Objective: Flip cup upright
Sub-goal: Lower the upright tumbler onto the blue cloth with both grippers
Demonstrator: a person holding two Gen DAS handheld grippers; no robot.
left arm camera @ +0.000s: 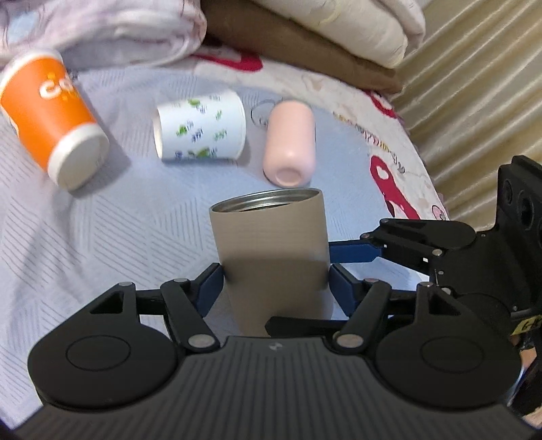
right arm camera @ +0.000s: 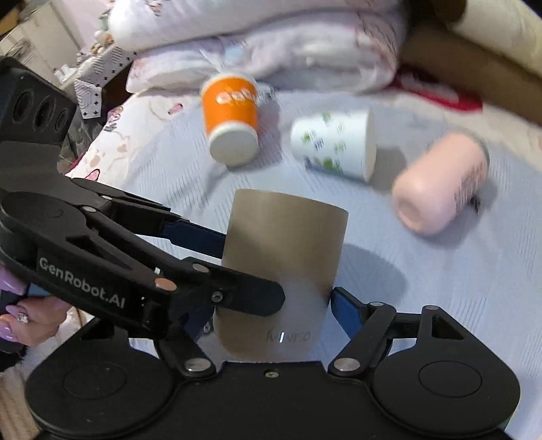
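Note:
A taupe metal cup (left arm camera: 271, 250) stands upright with its open steel mouth up, held between both grippers over the pale blue bed sheet (left arm camera: 101, 237). My left gripper (left arm camera: 276, 277) is shut on its lower body. My right gripper (right arm camera: 271, 304) also grips it, seen in the right wrist view on the cup (right arm camera: 284, 257). The right gripper's arm shows at the right of the left wrist view (left arm camera: 423, 243). An orange paper cup (left arm camera: 50, 118), a white printed paper cup (left arm camera: 200, 125) and a pink cup (left arm camera: 291, 142) lie on their sides beyond.
Folded quilts and pillows (left arm camera: 135, 30) are piled along the far edge of the bed. A ribbed beige curtain (left arm camera: 474, 84) hangs to the right. The lying cups also show in the right wrist view: orange (right arm camera: 230, 118), white (right arm camera: 335, 145), pink (right arm camera: 440, 182).

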